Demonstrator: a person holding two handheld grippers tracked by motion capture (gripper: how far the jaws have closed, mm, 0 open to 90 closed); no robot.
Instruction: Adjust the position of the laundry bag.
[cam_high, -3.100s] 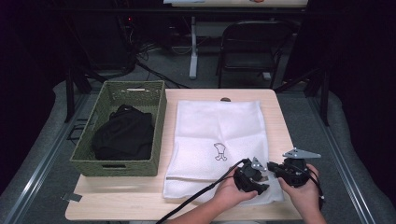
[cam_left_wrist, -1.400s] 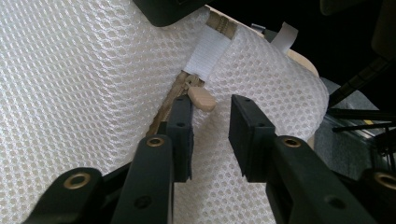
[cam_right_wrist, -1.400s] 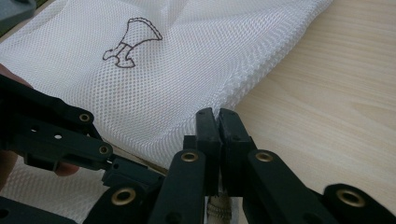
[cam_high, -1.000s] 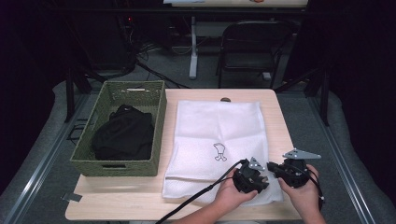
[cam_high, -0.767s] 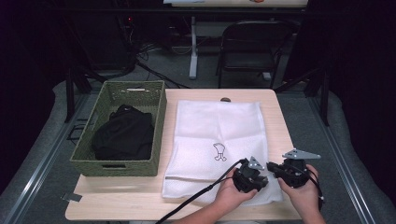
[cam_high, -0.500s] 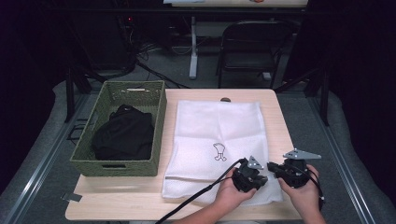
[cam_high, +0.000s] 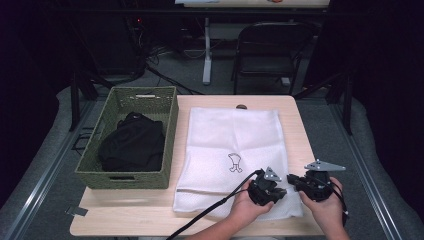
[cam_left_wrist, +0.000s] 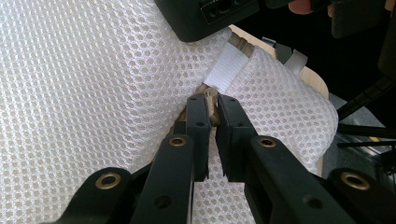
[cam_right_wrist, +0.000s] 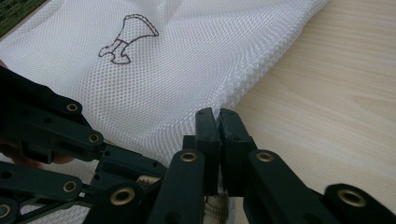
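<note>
The white mesh laundry bag (cam_high: 232, 160) is lying flat on the desk (cam_high: 300, 130), just beside the green woven basket (cam_high: 131, 140) that is holding dark clothing (cam_high: 132, 147). Both grippers are working at the bag's near right corner, where the zipper end sits under a white fabric tab (cam_left_wrist: 226, 67).

The left gripper (cam_left_wrist: 212, 105) is pinching nearly closed on a small metallic piece at that corner (most likely the zipper pull). The right gripper (cam_right_wrist: 218, 116) is closing its jaws together on the bag's edge, apparently clamping the mesh to steady it.

Judged from the layout, the work is at an early stage: the bag is looking flat and empty, the zipper is not visibly opened, and the clothing is sitting in the basket. Opening the bag and loading the clothing appear to be left.

The zipper itself is largely hidden behind the jaws, so how far it is open is hard to make out. In the high view, the hands are covering the corner.
</note>
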